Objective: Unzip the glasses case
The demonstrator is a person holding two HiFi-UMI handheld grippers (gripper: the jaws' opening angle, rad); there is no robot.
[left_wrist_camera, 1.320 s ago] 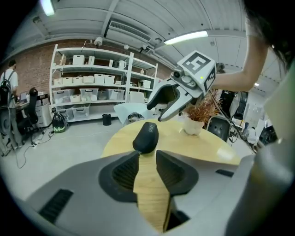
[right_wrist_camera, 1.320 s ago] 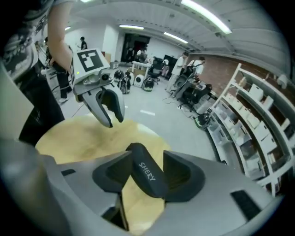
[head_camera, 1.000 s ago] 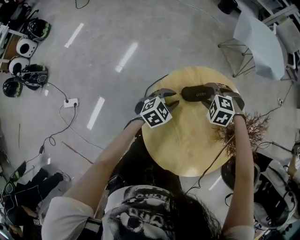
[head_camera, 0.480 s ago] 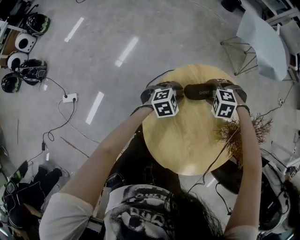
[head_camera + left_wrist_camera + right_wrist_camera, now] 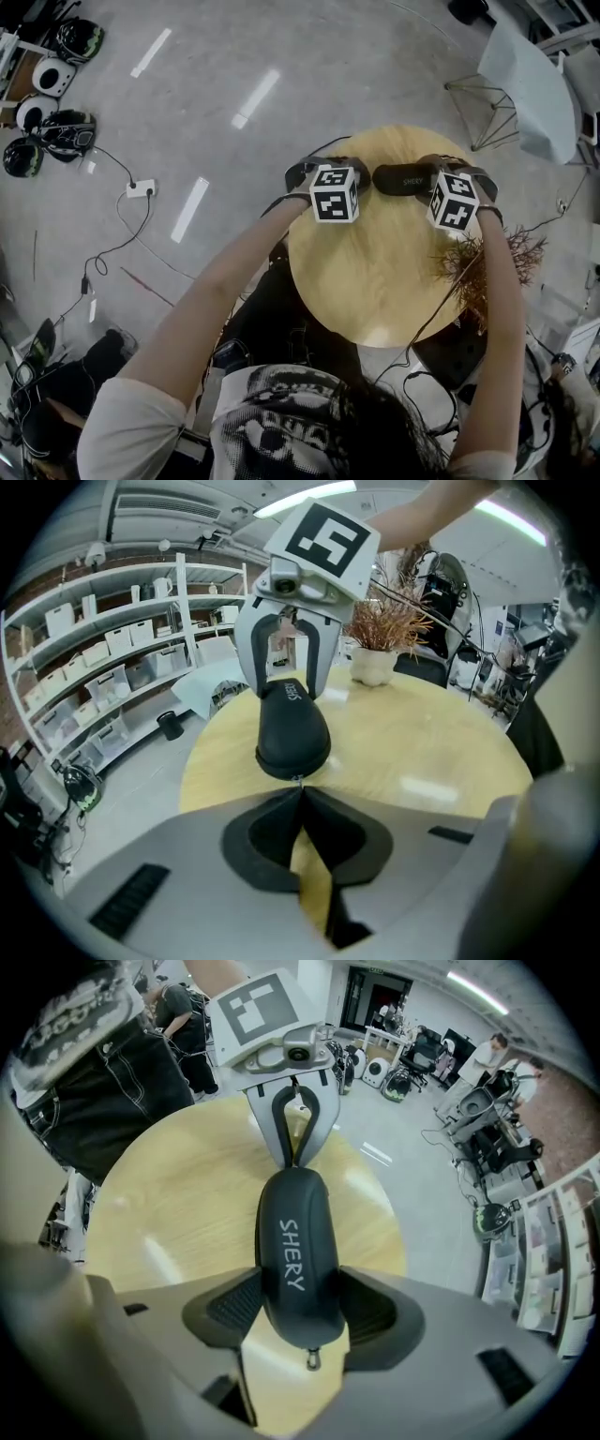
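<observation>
Black oval hard-shell glasses case [image 5: 298, 1241]: lies flat near the far edge of the round pale-wood table [image 5: 375, 281], with white "SHERY" lettering on its smooth lid.
Handling: probably light and stiff, with a slick shell that could slide, so it is best braced across the body while only the zip tab is pulled.
Right gripper [image 5: 300, 1299]: fingers clamped on one end of the case.
Left gripper [image 5: 300, 797]: fingers pressed together at the opposite end, apparently pinching the small metal zip pull [image 5: 298, 781].
Zip: looks closed.
</observation>
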